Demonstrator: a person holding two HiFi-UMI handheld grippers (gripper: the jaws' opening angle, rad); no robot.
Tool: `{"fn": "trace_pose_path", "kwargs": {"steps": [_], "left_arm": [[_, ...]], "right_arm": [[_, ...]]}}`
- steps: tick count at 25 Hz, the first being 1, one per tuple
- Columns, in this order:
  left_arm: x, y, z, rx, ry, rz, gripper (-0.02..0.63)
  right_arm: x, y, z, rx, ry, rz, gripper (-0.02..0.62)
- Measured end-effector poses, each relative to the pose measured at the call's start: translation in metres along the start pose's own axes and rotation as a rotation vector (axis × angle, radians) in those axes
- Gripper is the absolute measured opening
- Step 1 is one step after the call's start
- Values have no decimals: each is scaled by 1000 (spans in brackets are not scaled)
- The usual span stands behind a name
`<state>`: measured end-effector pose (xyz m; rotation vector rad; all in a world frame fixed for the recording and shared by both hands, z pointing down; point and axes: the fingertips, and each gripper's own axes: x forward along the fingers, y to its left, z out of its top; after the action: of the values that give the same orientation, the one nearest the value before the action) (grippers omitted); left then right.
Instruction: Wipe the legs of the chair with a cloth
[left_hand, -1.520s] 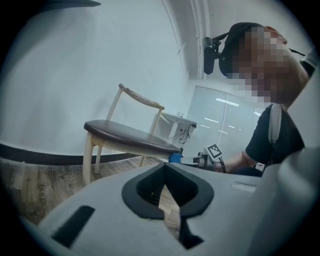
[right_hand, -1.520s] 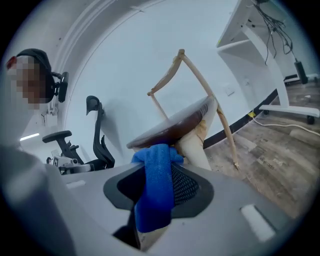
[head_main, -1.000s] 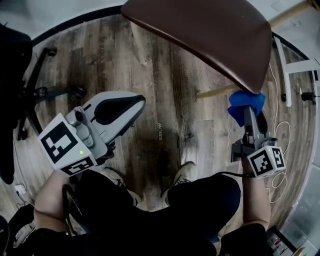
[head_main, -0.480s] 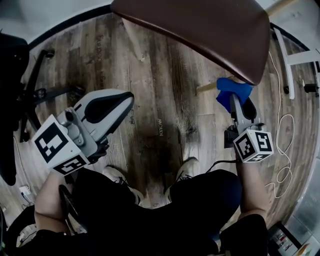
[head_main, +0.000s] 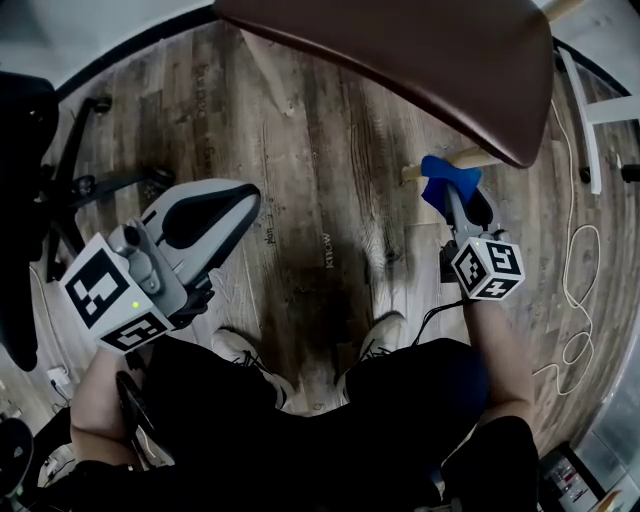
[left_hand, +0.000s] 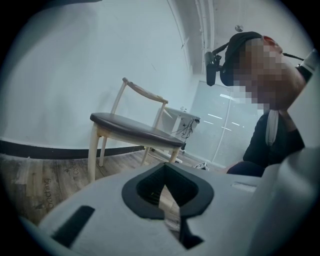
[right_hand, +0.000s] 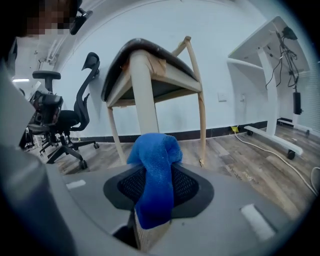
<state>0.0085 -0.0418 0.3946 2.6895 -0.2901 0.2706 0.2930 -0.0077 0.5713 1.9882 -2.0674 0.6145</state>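
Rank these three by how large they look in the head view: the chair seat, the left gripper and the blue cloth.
1. Chair seat: largest, even with its top cropped by the frame.
2. Left gripper: large partly because it is near the camera, so its true size is unsure.
3. Blue cloth: clearly smallest.

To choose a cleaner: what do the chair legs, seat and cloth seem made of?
Chair legs: pale, matte, round; probably light wood, grain not visible.
Seat: dark brown, smooth, faint sheen; perhaps leatherette.
Cloth: blue, fuzzy looped surface; likely microfibre.
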Motion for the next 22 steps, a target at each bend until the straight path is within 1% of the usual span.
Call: {"fn": "trace_pose_path", "kwargs": {"steps": [4,8,12,18,22], "left_arm": [[-3,6,-5,-10,15,21,6],[-6,10,-6,-21,21,34,6],[-9,12,-7,-23,27,44,6],[-8,18,-12,-27,48,64,6],[-6,18,-16,-24,65,71,6]], "right_arm": [[20,-11,-38,-13,64,-18,137],[40,-20,-75,-5,138,-40,135],[57,-27,-109,-33,211,-54,135],[80,-36,-153,-77,325,-55,133],[93,-40,-177,-84,405,-45,133]]}}
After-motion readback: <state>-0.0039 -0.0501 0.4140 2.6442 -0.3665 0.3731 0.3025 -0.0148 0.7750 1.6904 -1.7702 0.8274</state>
